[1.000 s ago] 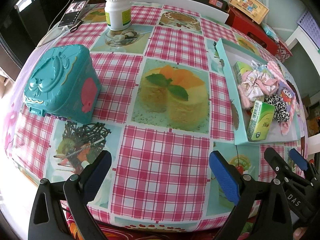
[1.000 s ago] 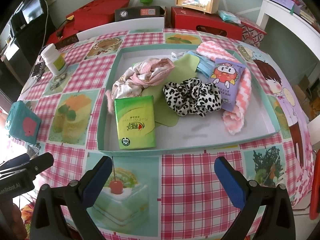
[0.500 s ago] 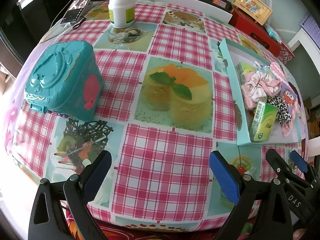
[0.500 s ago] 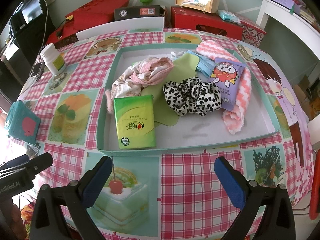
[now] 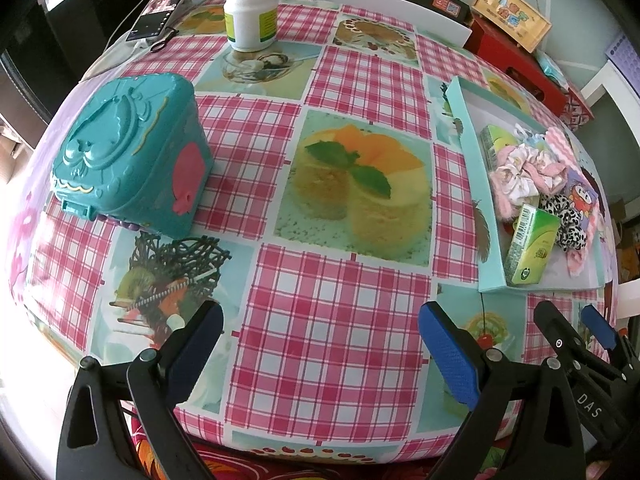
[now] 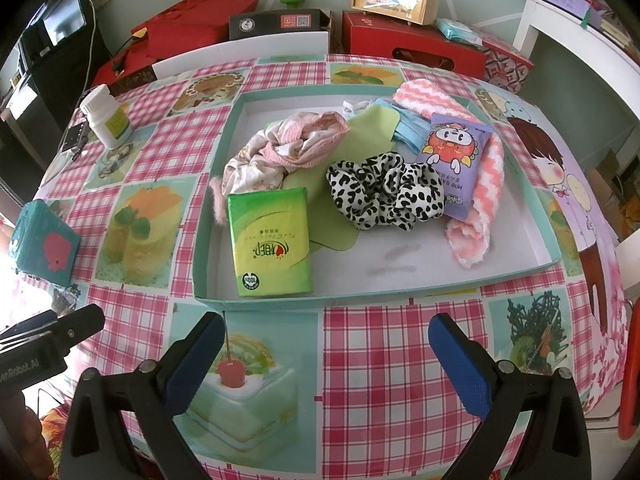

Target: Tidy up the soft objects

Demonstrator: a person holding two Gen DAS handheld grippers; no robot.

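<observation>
Jaws on the left gripper [image 5: 318, 346] and right gripper [image 6: 326, 356] gape wide and hold nothing. Both hang over the worktop [image 6: 384, 360]. Soft things like a spotted scrunchie [image 6: 386, 196] lie in the tray [image 6: 400, 293].

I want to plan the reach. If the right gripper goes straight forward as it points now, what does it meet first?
Most likely the near wall of the teal tray, which lies directly ahead of the open right gripper. If it passes above that wall, the black-and-white scrunchie seems next, though depth is hard to judge.
</observation>
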